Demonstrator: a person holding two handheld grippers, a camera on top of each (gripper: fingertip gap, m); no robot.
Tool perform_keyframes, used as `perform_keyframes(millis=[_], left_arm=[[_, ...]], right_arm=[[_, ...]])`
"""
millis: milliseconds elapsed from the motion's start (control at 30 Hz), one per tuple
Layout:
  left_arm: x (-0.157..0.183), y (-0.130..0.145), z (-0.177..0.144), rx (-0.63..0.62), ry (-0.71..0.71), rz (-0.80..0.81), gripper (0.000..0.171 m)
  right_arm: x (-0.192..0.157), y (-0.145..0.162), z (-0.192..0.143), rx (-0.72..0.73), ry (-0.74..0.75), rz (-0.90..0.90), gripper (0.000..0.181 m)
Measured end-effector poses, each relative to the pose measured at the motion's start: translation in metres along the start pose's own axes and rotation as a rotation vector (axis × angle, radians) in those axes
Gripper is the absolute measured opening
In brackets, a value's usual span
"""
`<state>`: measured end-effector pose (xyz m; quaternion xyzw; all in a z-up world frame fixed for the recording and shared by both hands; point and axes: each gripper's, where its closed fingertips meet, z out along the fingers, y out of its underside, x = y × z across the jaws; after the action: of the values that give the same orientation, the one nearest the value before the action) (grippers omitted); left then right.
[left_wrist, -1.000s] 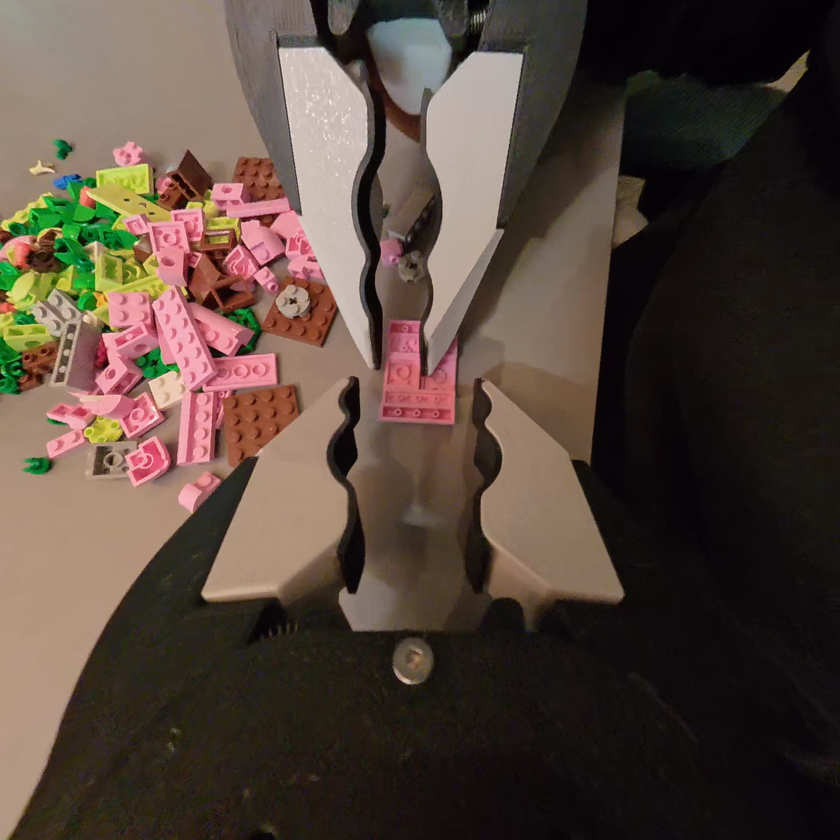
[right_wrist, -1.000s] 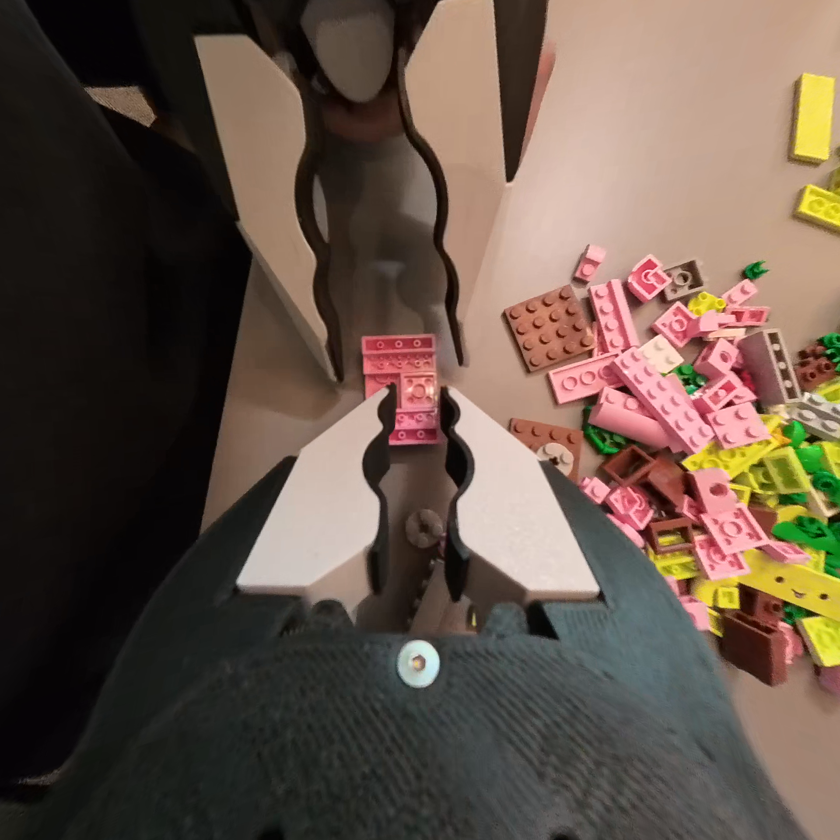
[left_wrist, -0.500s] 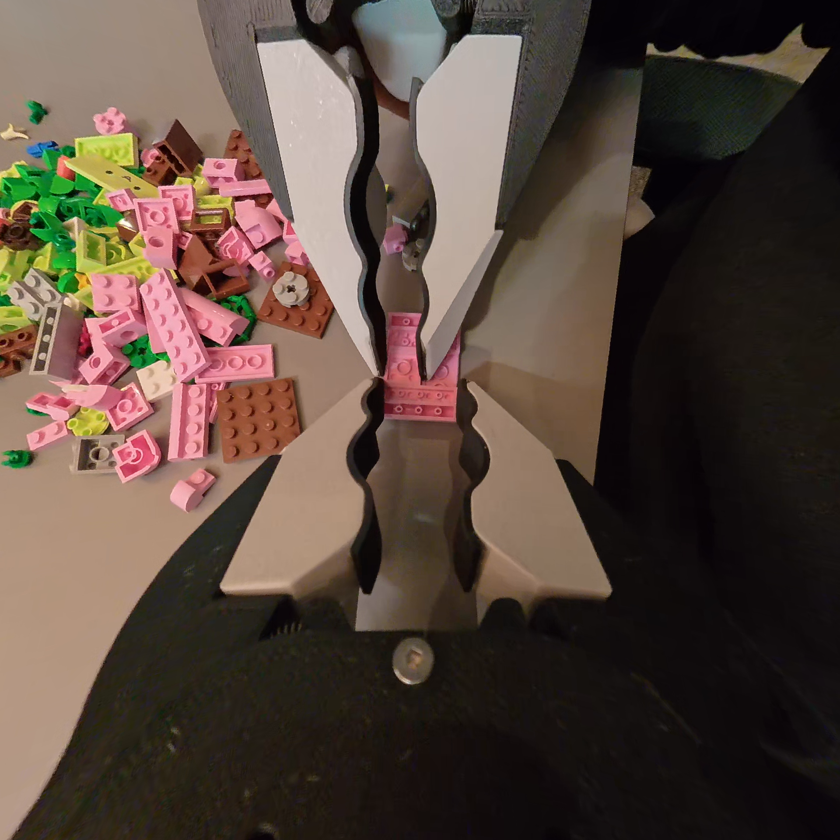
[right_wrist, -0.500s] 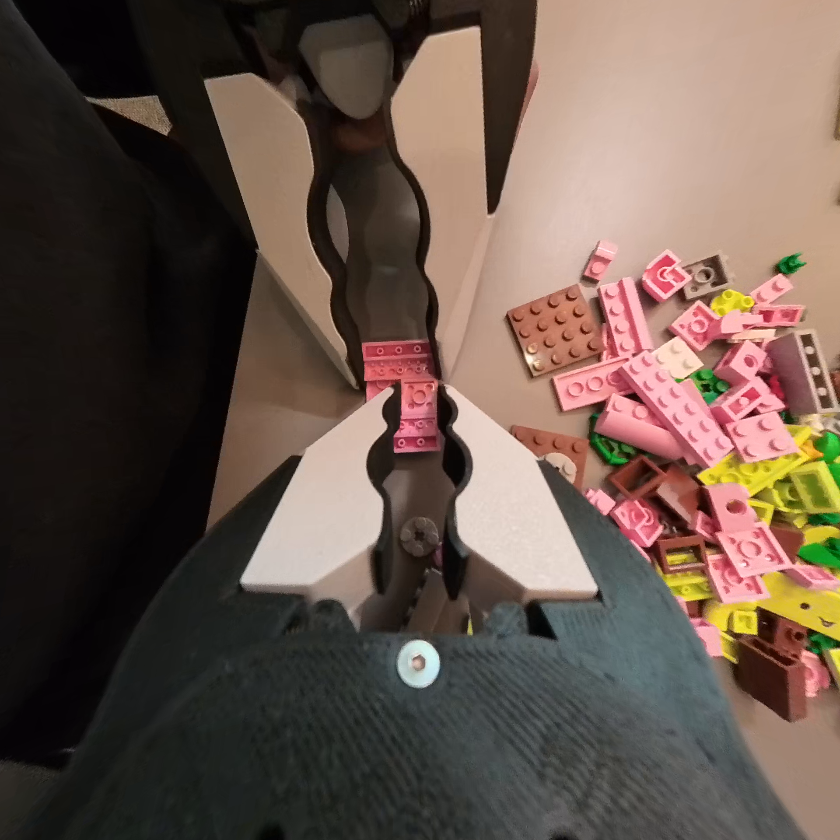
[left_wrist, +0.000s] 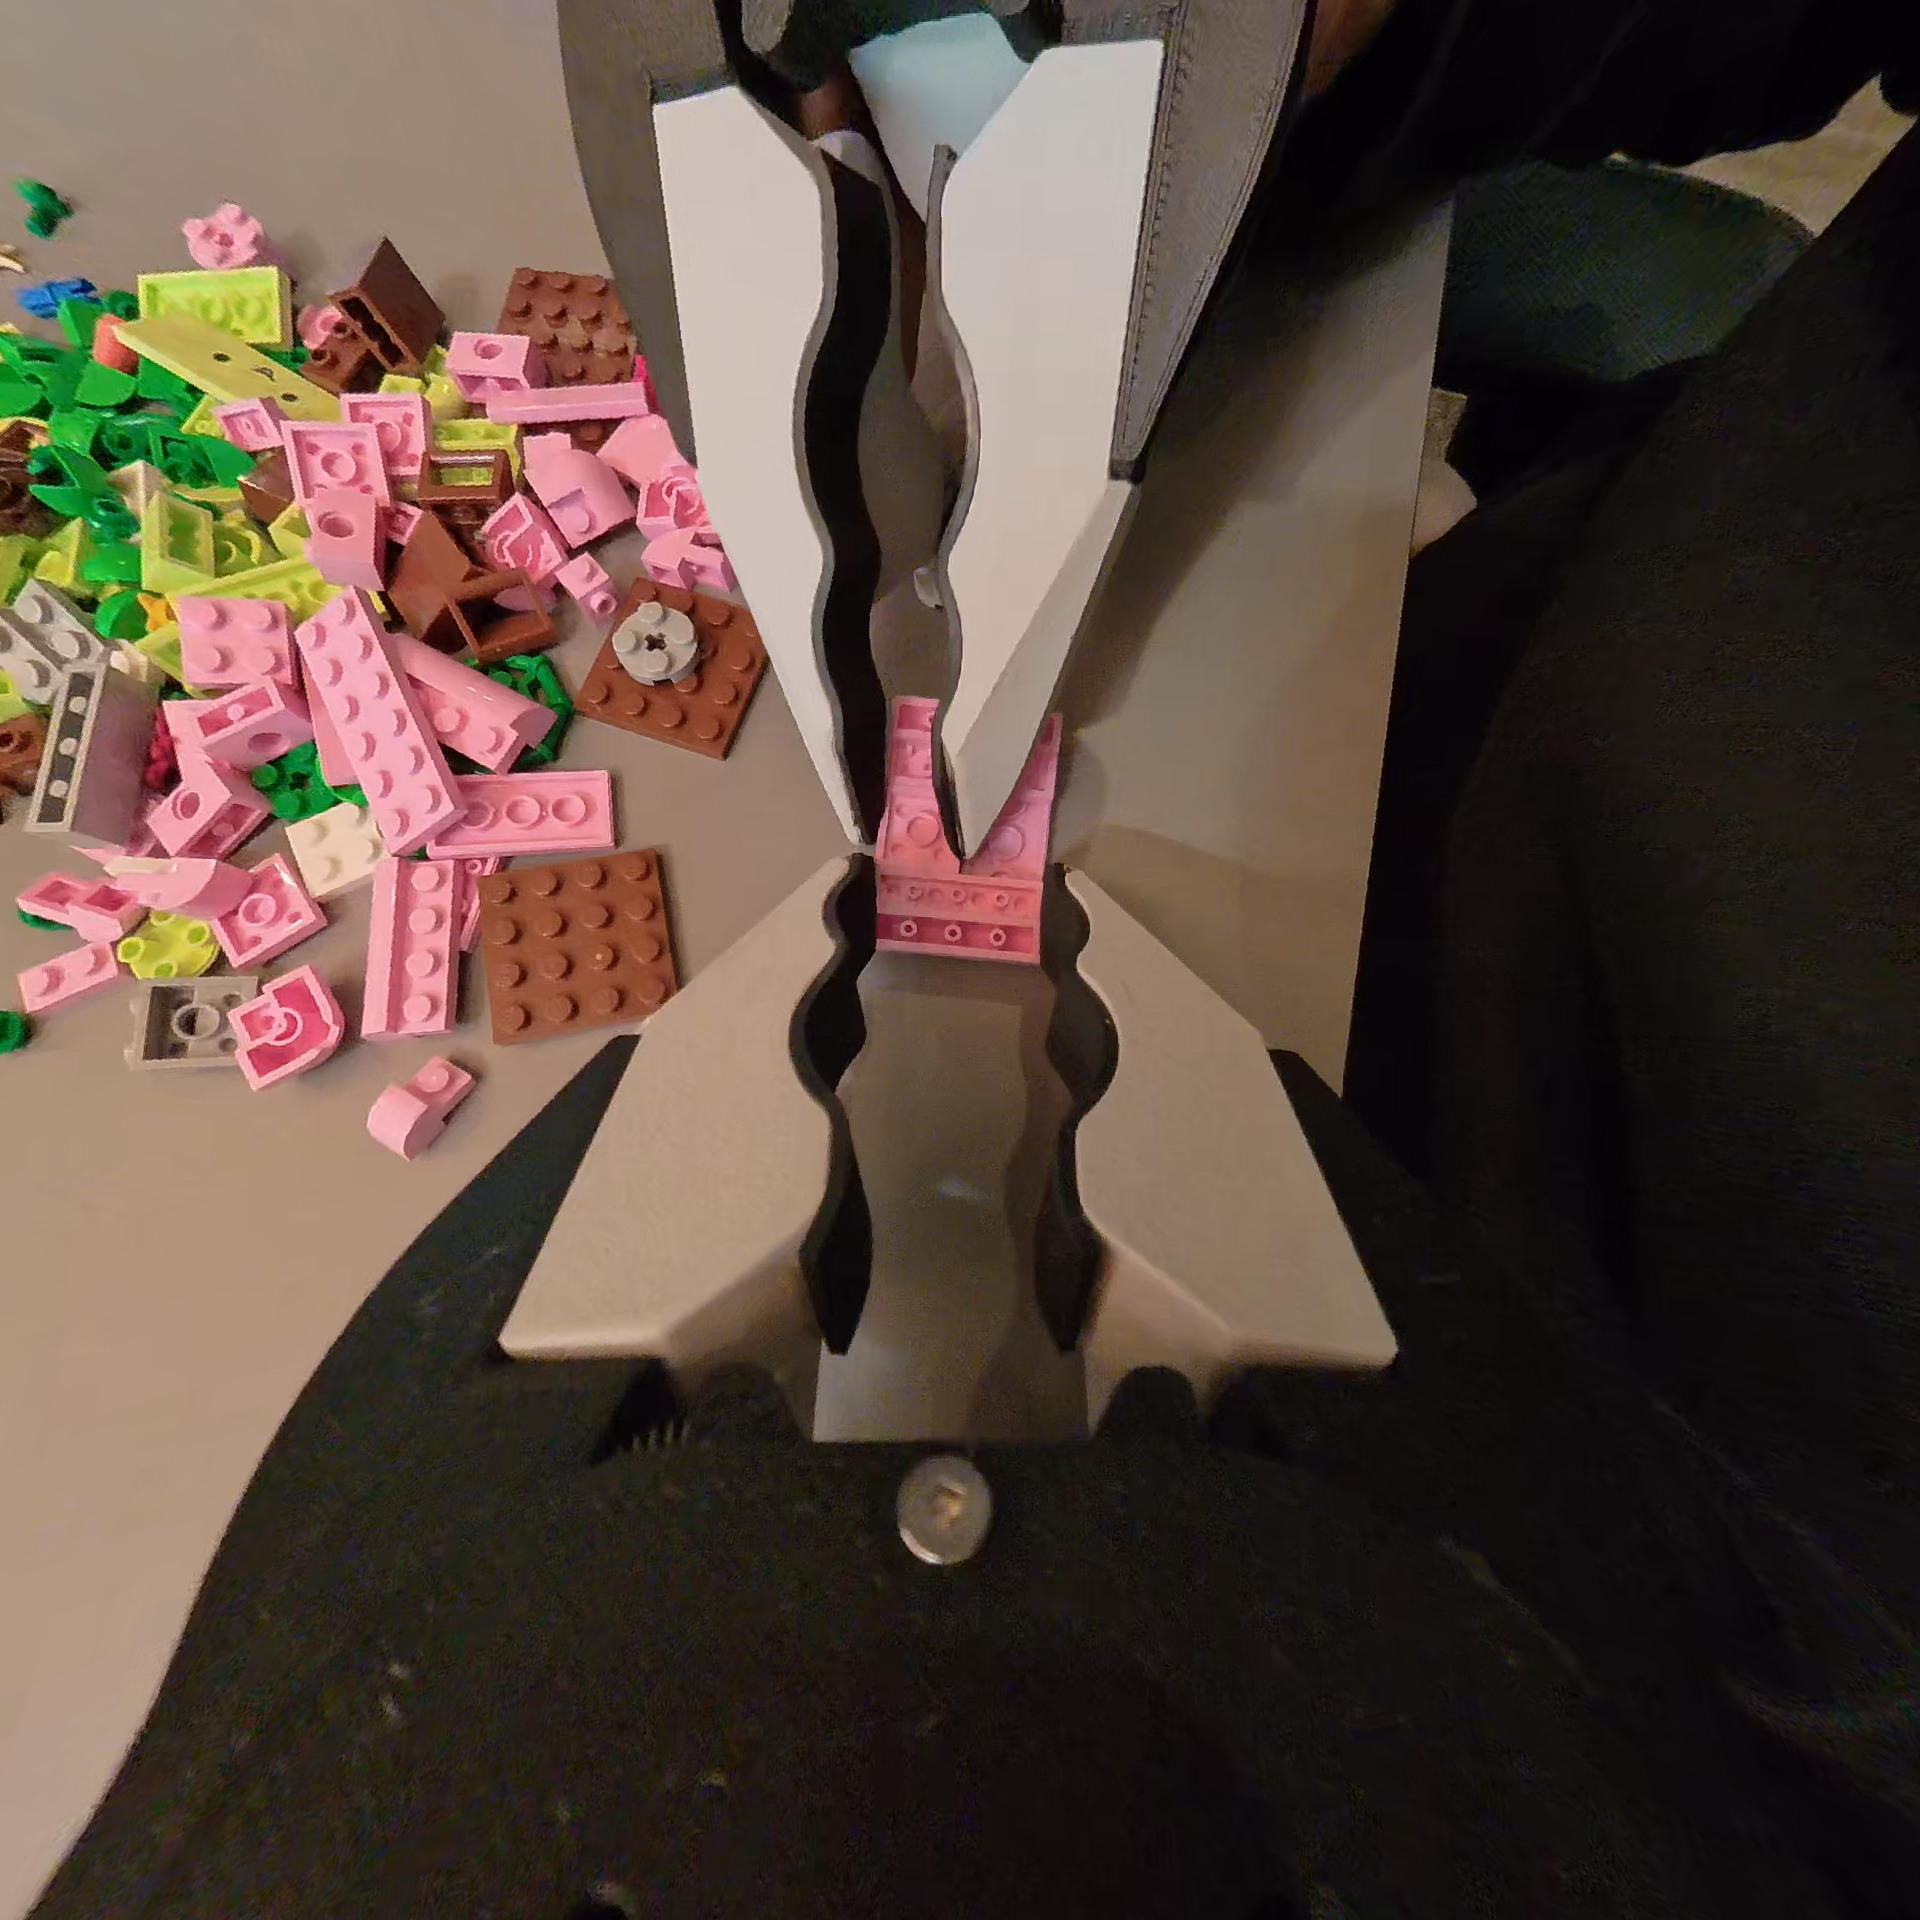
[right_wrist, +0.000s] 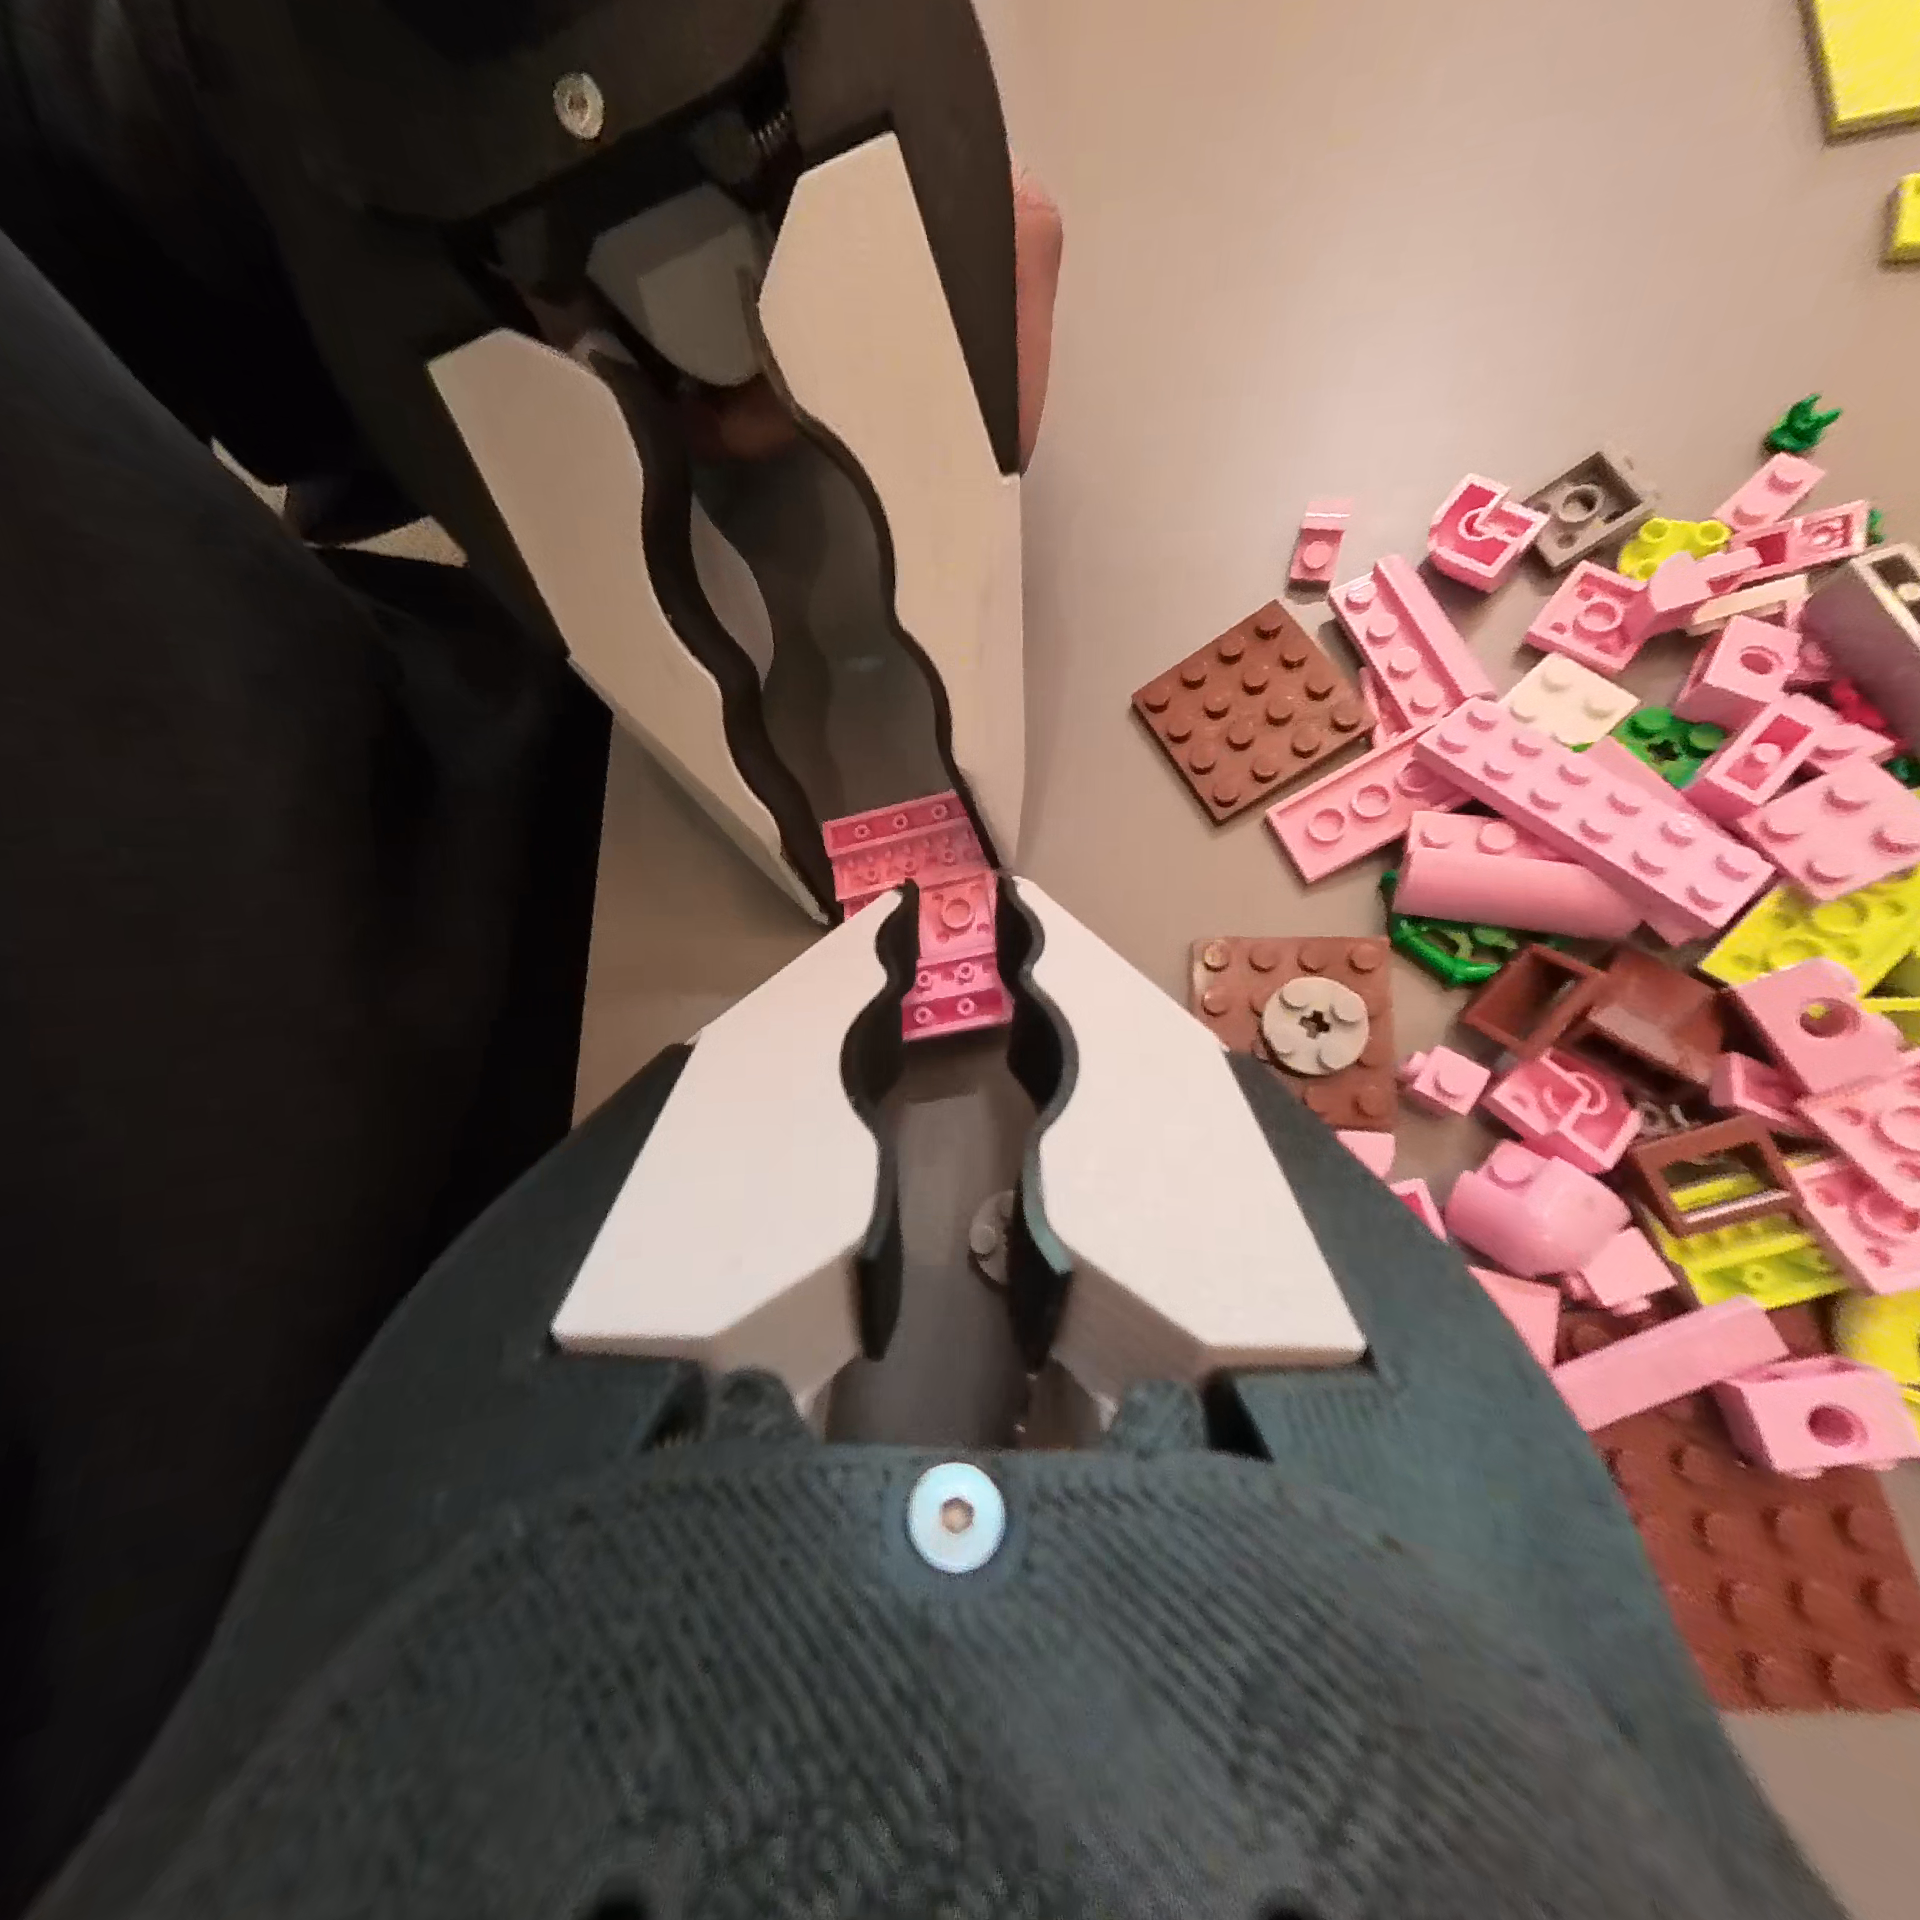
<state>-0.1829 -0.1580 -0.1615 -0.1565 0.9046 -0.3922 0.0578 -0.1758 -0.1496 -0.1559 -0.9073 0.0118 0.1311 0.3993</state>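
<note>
A pink plate assembly (left_wrist: 958, 914) sits on the grey table near its edge. My left gripper (left_wrist: 961, 868) has its fingertips closed against the two sides of the assembly's wide plate (right_wrist: 902, 840). My right gripper (right_wrist: 954, 888) comes from the opposite side, tip to tip with the left one. It is shut on the small pink brick (right_wrist: 951, 920) standing on top of the assembly. In the left wrist view the right gripper (left_wrist: 912, 844) reaches down from the top. In the right wrist view the left gripper (right_wrist: 911, 890) reaches down from the top.
A pile of pink, green, lime and brown bricks (left_wrist: 312, 623) lies beside the grippers and shows in the right wrist view (right_wrist: 1610, 883). A brown square plate (left_wrist: 577, 945) and a brown plate with a grey round piece (left_wrist: 670, 665) lie nearest. The table edge (left_wrist: 1382, 727) meets dark clothing. The tips of both grippers are at nearly the same place. My left gripper's tips are some 5 cm from the brown square plate (left_wrist: 577, 945). Look for it in the right wrist view (right_wrist: 1248, 702) too.
My left gripper moved forward and narrowed from wide open until its tips met the sides of the pink plate. My right gripper stayed shut on the small pink brick.
</note>
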Motion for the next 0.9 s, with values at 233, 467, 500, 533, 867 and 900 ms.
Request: perform_keyframes(millis=[233,467,500,533,867,900], left_arm=[[0.005,0.001,0.001,-0.024,0.007,0.013,0.031],[0.004,0.000,0.000,-0.003,-0.030,-0.008,0.031],[0.005,-0.002,0.000,0.002,-0.033,-0.006,0.031],[0.007,-0.003,0.001,0.009,-0.029,-0.008,0.032],[0.007,-0.003,-0.001,0.014,-0.060,-0.041,0.032],[0.005,-0.003,-0.002,0.021,-0.066,-0.064,0.032]], right_arm=[[0.006,-0.028,-0.029,0.143,0.065,-0.040,0.000],[-0.003,-0.011,-0.025,0.052,0.178,-0.066,0.006],[-0.002,-0.004,-0.021,0.016,0.215,-0.078,0.008],[-0.002,0.001,-0.016,-0.011,0.253,-0.097,0.012],[0.003,0.003,-0.012,-0.035,0.341,-0.155,0.010],[0.003,0.001,-0.015,-0.014,0.339,-0.155,0.017]])
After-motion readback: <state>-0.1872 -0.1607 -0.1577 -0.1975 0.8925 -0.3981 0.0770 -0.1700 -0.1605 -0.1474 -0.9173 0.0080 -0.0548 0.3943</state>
